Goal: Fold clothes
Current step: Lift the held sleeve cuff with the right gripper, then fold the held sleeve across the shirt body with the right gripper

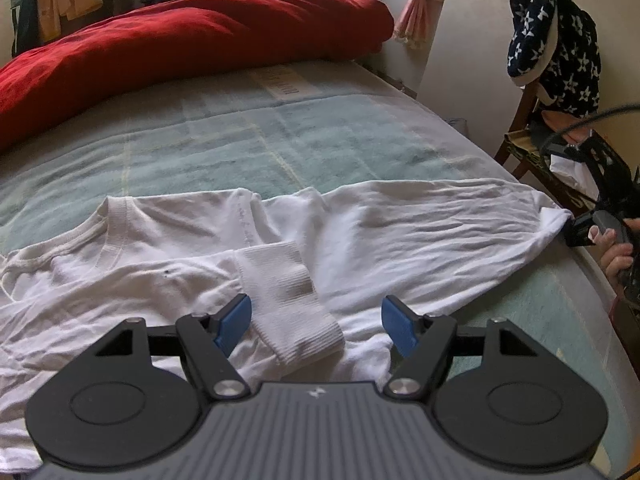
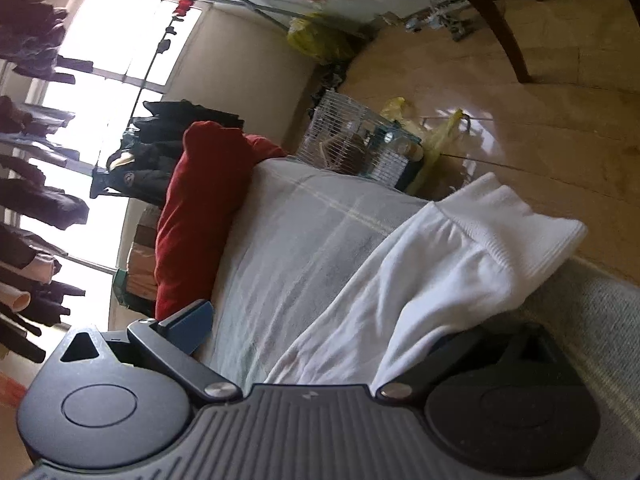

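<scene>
No writing is readable; left claw (image 1: 316, 326) spread above the white shirt (image 1: 400, 232), right claw's (image 2: 320, 320) state unclear.

- The white shirt (image 1: 400, 232) is soft, creased cotton-like cloth; its cuff (image 1: 292, 300) is ribbed knit.
- The bed cover (image 1: 240, 136) beneath the shirt looks a fuzzy, matt woven blanket.
- The red duvet (image 1: 180, 40) beyond the shirt is plush cloth.
- The left gripper (image 1: 316, 326) is matt black plastic with smooth blue pads and shiny metal pivots.
- The floor (image 2: 540, 120) is glossy.
</scene>
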`<state>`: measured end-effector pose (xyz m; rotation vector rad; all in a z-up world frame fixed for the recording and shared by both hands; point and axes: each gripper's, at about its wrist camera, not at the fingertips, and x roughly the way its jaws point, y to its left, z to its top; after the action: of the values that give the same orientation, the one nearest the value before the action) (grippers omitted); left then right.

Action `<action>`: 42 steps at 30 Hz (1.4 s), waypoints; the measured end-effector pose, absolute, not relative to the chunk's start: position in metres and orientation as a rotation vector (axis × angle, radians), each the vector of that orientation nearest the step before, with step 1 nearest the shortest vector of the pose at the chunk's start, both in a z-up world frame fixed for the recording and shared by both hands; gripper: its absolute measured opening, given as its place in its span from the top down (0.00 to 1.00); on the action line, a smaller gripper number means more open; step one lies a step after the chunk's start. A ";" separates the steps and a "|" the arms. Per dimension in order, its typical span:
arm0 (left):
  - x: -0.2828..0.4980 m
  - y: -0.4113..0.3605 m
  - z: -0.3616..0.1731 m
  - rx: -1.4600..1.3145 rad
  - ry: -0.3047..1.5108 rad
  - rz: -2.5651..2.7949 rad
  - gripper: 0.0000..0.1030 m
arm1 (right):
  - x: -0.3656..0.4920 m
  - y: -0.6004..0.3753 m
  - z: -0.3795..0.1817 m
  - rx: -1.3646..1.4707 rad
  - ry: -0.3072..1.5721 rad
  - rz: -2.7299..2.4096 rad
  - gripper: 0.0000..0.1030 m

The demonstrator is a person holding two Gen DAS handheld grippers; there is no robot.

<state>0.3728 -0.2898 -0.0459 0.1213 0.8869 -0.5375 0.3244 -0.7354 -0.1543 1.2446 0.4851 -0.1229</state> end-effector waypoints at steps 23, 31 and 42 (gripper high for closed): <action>0.357 -0.247 -0.025 0.154 0.845 -0.515 0.30 | 0.333 -0.691 -0.112 1.436 0.385 0.156 0.00; 0.343 -0.224 -0.021 0.329 0.836 -0.518 0.30 | 0.353 -0.637 -0.098 1.387 0.497 0.215 0.00; 0.332 -0.163 -0.022 0.353 0.889 -0.521 0.29 | 0.381 -0.551 -0.082 1.375 0.564 0.321 0.00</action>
<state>0.3317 -0.1634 -0.0224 0.3533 0.8893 -0.5208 0.3805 -0.5512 -0.0821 1.3748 0.5641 0.3210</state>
